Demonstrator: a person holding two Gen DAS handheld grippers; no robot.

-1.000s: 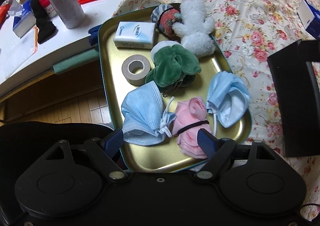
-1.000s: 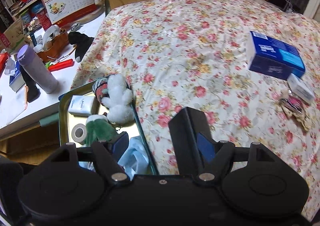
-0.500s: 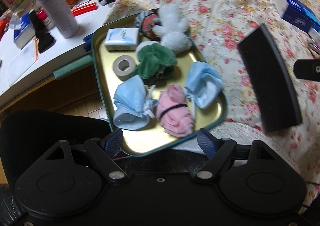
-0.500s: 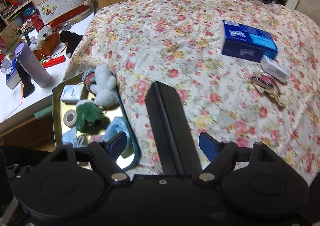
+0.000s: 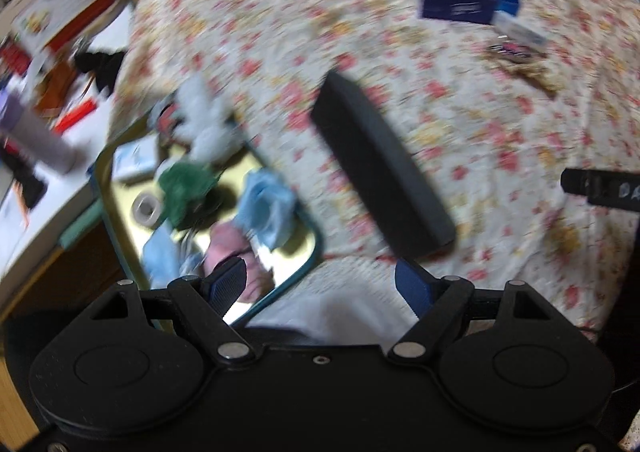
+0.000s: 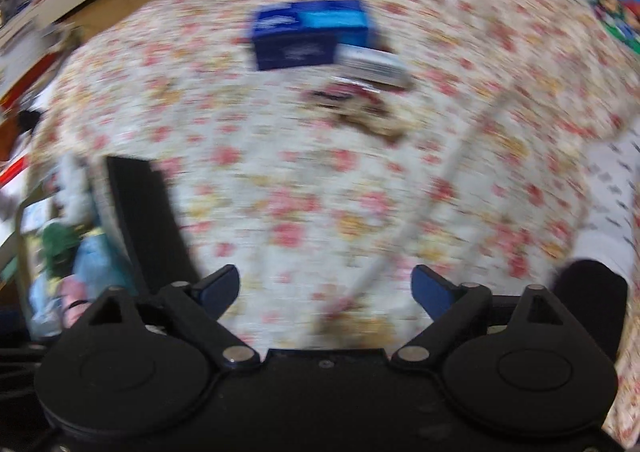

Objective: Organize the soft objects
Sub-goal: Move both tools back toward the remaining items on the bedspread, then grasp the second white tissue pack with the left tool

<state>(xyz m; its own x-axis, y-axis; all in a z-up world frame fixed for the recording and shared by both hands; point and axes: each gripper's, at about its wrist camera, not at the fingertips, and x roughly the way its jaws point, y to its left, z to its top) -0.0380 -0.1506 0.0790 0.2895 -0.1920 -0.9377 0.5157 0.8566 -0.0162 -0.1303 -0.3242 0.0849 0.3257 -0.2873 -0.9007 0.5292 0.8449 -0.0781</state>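
Hand-held grippers (image 5: 320,284) (image 6: 326,288) angle steeply down, jaws apart, empty.

Warm, dim indoor light; both views smeared by motion blur, fisheye-bent at edges, glare on tray (image 5: 120,188)

Motion blur smears the tray's (image 5: 120,236) soft contents beyond telling.

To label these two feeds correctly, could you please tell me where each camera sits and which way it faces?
Left wrist: on the left gripper, looking down at the tray edge and floral bedspread; its fingers show.
Right wrist: on the right gripper, jaws just opened, nothing between, facing the blue box.
Shared: bedspread, black slab, blue box, tray.
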